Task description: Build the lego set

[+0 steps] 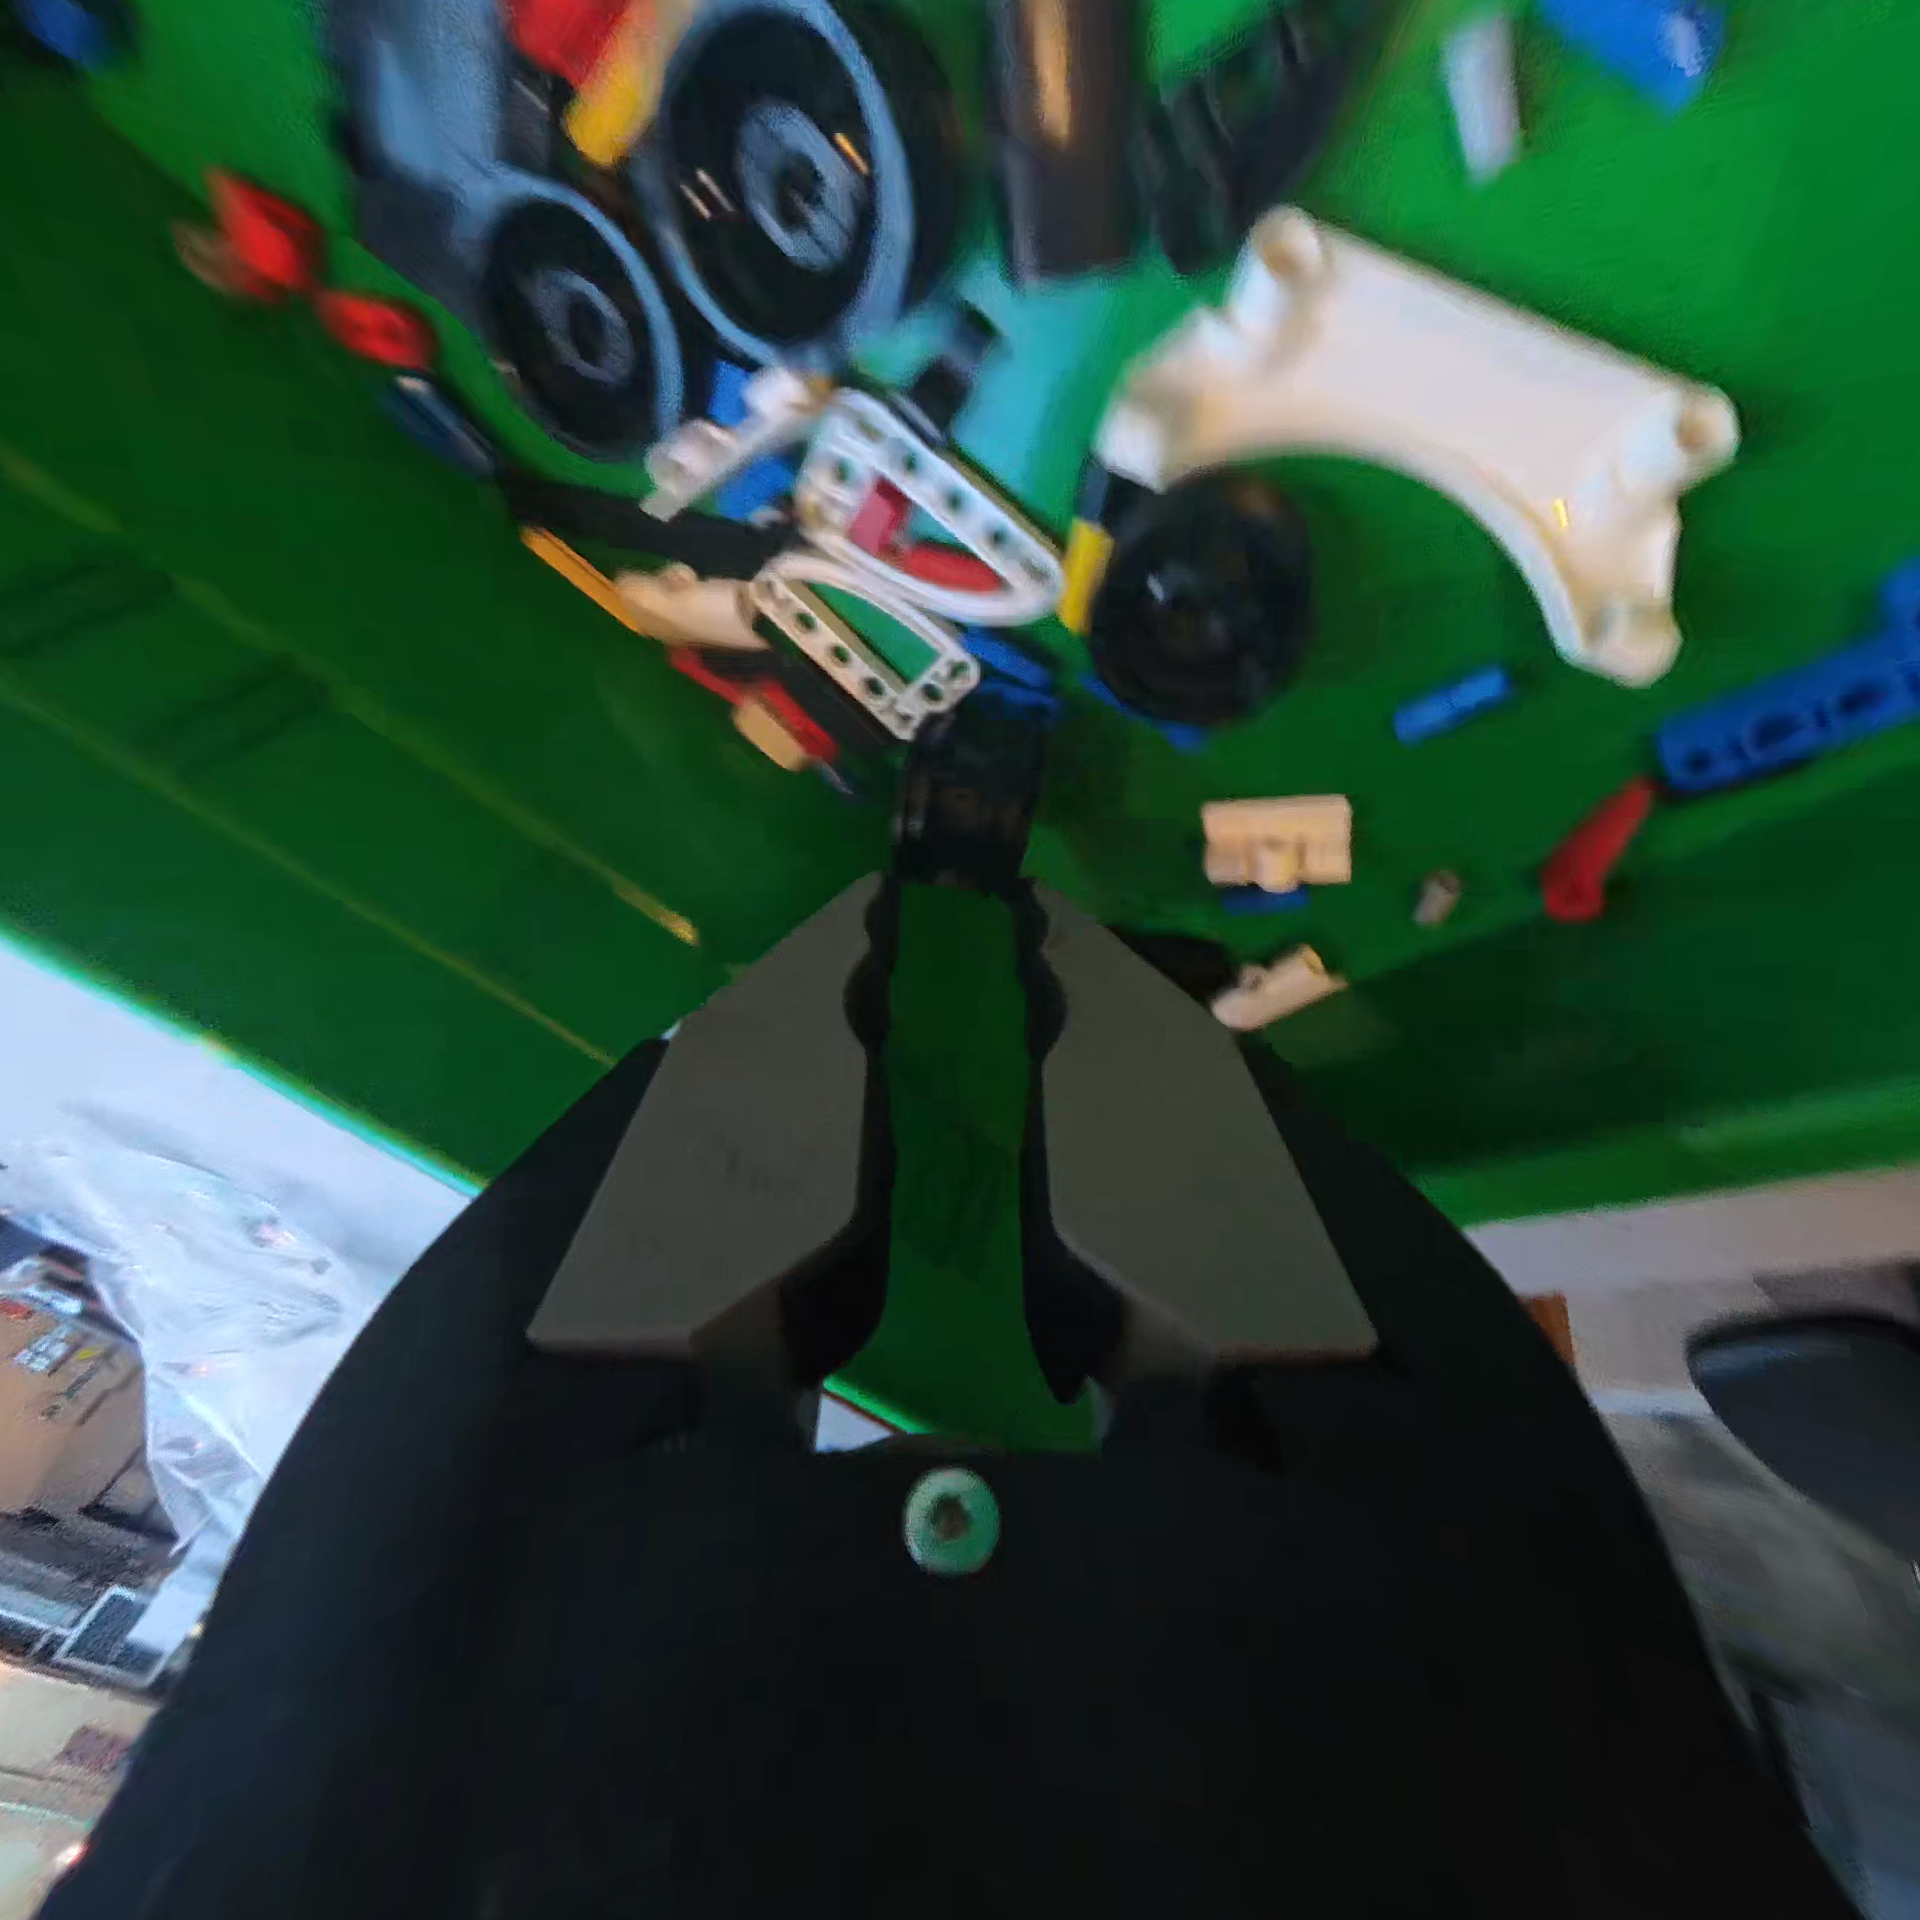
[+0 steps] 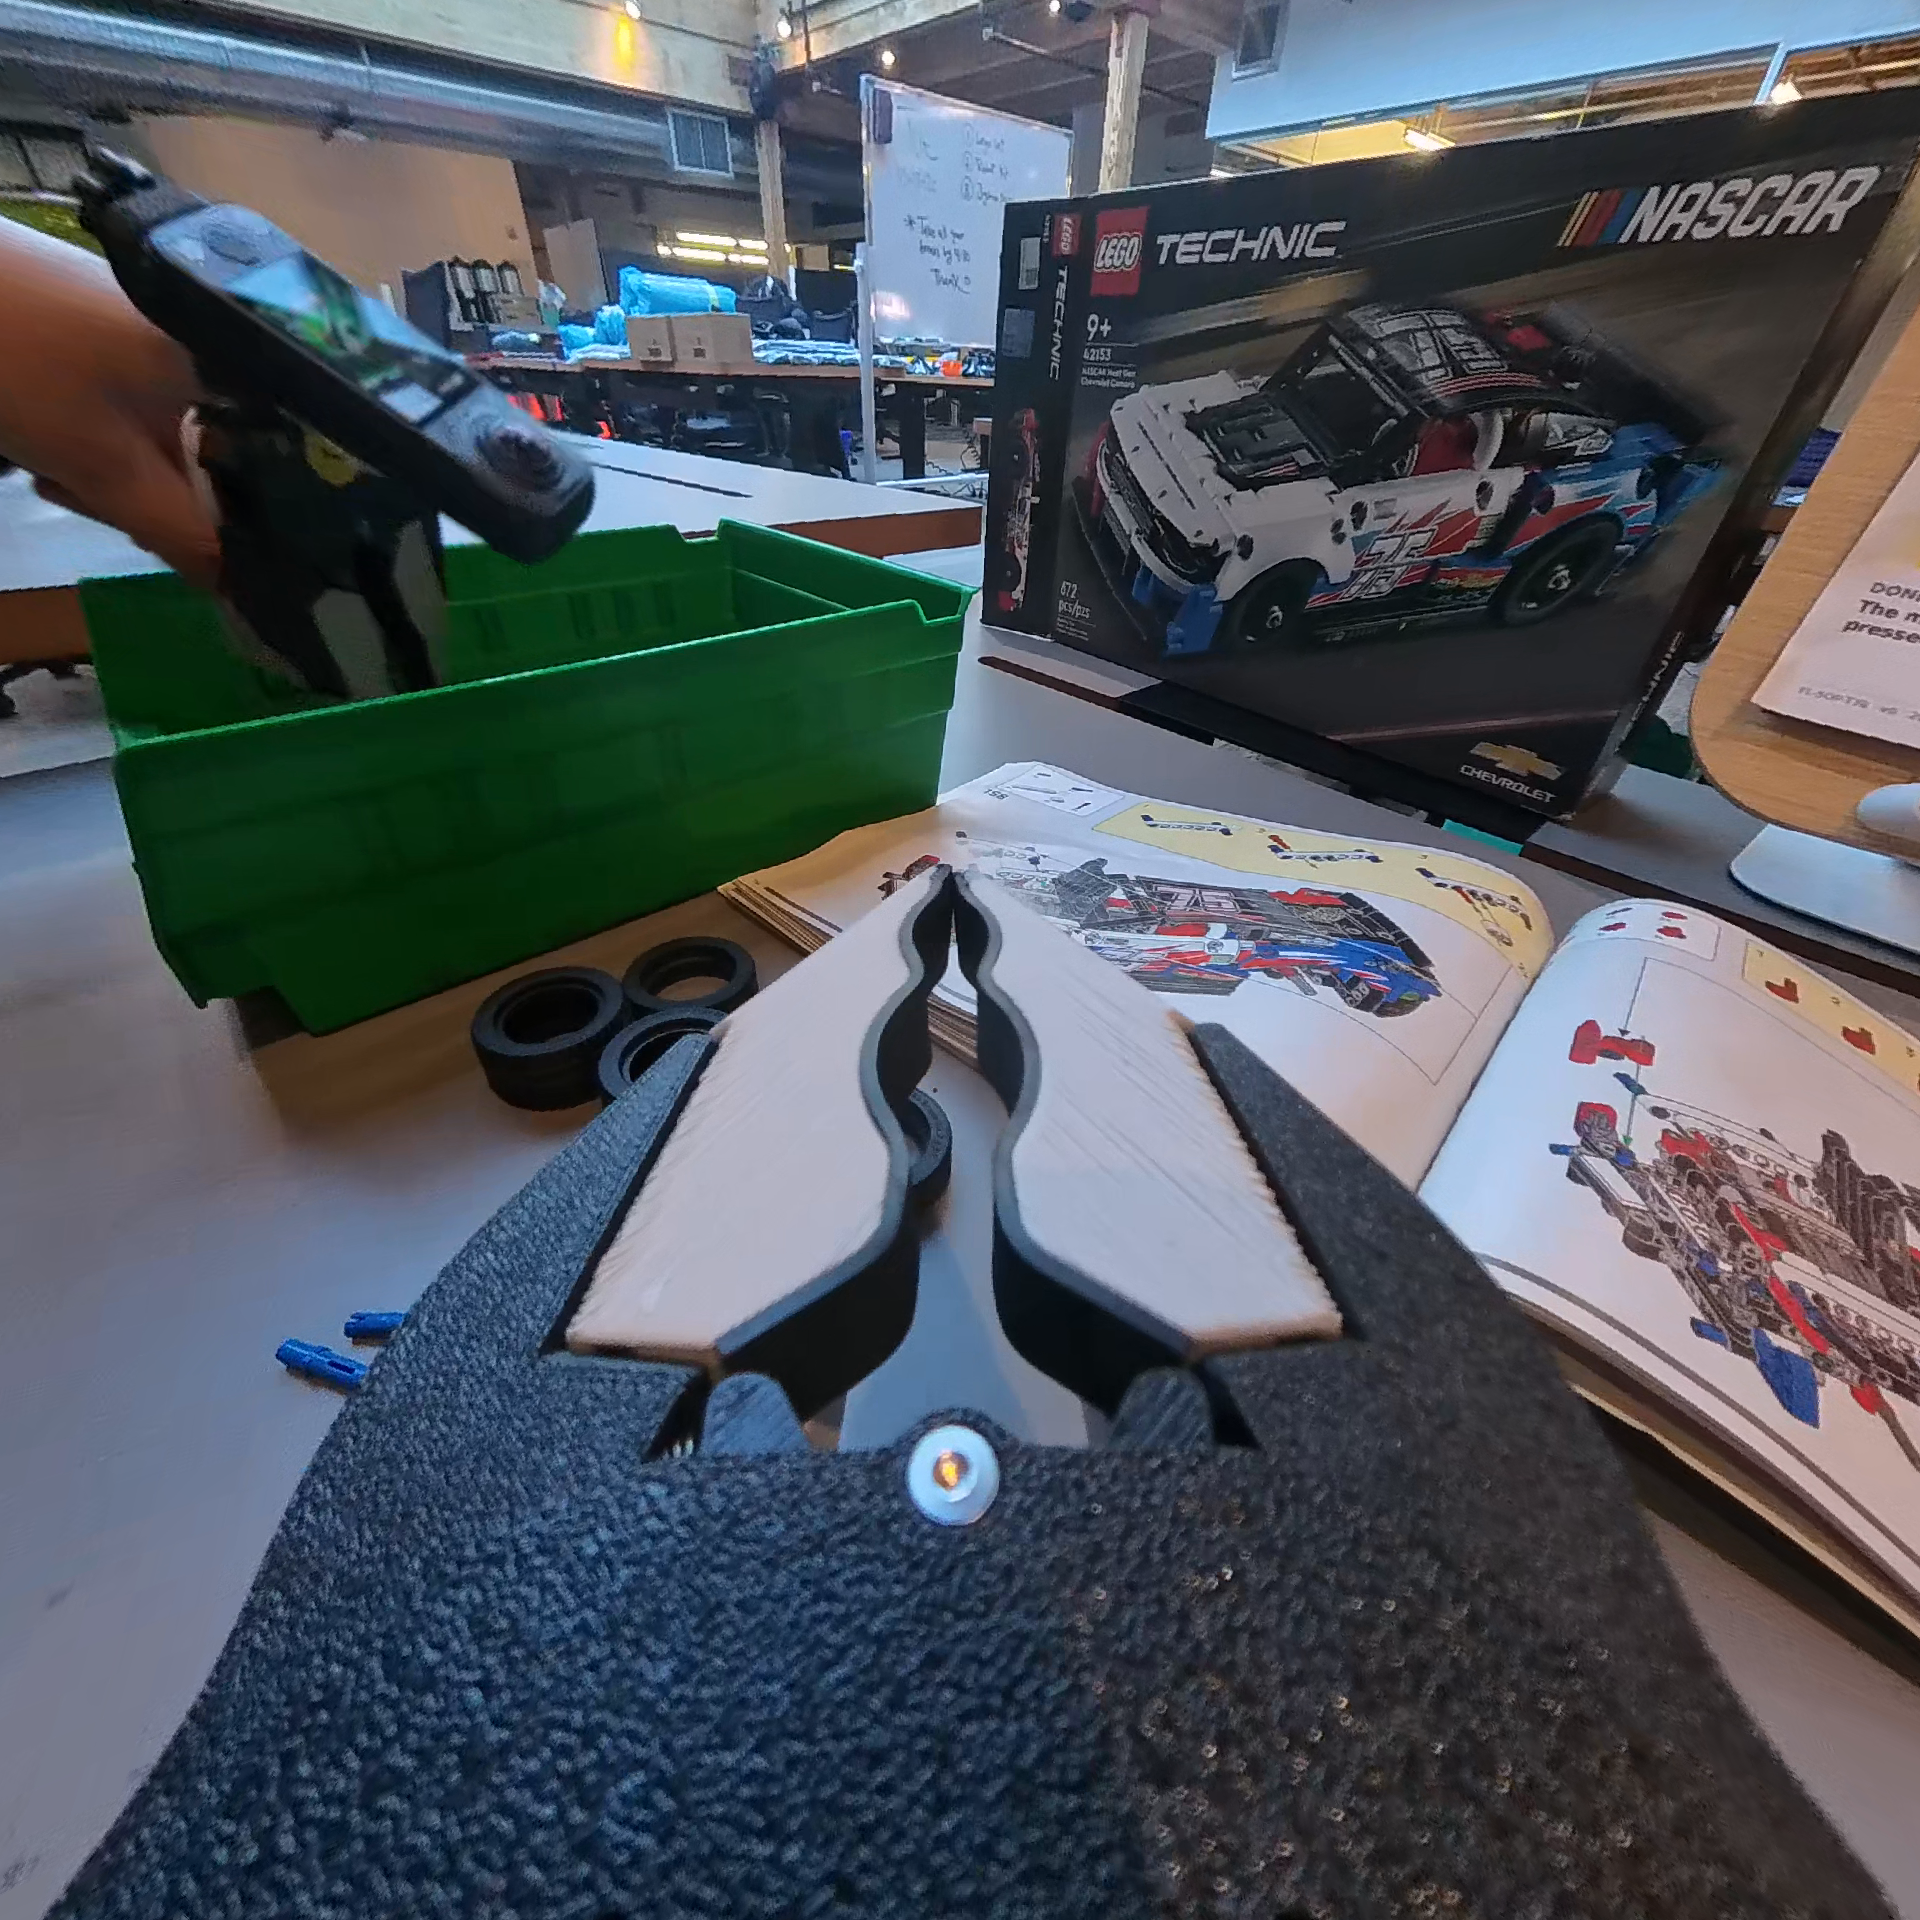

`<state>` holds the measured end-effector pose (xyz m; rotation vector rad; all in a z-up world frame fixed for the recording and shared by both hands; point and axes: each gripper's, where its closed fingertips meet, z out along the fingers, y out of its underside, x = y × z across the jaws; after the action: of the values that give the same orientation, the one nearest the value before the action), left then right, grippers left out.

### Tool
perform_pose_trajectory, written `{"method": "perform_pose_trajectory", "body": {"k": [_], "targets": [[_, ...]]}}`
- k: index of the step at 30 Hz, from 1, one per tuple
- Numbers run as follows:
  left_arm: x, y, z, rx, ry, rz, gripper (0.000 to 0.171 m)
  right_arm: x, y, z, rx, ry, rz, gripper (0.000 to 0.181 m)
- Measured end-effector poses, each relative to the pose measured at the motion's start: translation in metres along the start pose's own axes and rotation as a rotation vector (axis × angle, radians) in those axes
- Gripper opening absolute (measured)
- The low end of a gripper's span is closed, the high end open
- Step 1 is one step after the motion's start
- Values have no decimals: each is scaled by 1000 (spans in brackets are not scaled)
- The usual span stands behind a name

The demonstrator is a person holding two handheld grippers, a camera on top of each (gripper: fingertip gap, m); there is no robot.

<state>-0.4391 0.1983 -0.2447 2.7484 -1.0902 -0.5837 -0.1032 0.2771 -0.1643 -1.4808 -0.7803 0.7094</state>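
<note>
Black textured right gripper: its fingers are meeting at the tips, closed on nothing, hovering above the bench.
Blue pins: two are lying on the bench, near the tyres.
Loose tyres: black ones are sitting stacked on the bench just in front of the green bin; one more is showing through the gap between the right gripper's fingers.
Instruction booklet: it is lying open on the bench beside the bin, under the right fingertips.
Set box: it is standing upright behind the booklet.
Left gripper: a hand is dipping it into the bin; its fingers are pinching a small black piece at their tips, held over the bin floor.
Bin contents: a white frame assembly is lying just beyond the pinched piece, a black wheel beside it, a white arch panel past the wheel, two large grey-rimmed wheels farther back, blue and red pieces scattered around; this view is blurring with motion.
Whiteboard: it is standing far behind the bin.
</note>
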Motion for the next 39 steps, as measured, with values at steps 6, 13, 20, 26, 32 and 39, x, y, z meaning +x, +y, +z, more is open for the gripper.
{"method": "perform_pose_trajectory", "body": {"k": [6,13,20,26,32,39], "targets": [[-16,-16,-30,192,52,-117,23,0,-1,-1,8,2,2,0],[-61,-23,-64,429,-41,-304,21,0,-1,-1,7,4,-1,0],[-57,-80,-76,580,53,-338,21,0,0,0,4,8,-9,0],[-47,-129,-94,754,189,-372,22,3,0,0,-1,30,-4,0],[-36,-178,-82,796,294,-311,25,4,3,2,-24,45,-18,0],[-38,-215,-37,665,323,-260,25,-3,9,7,-68,46,-89,0]]}}
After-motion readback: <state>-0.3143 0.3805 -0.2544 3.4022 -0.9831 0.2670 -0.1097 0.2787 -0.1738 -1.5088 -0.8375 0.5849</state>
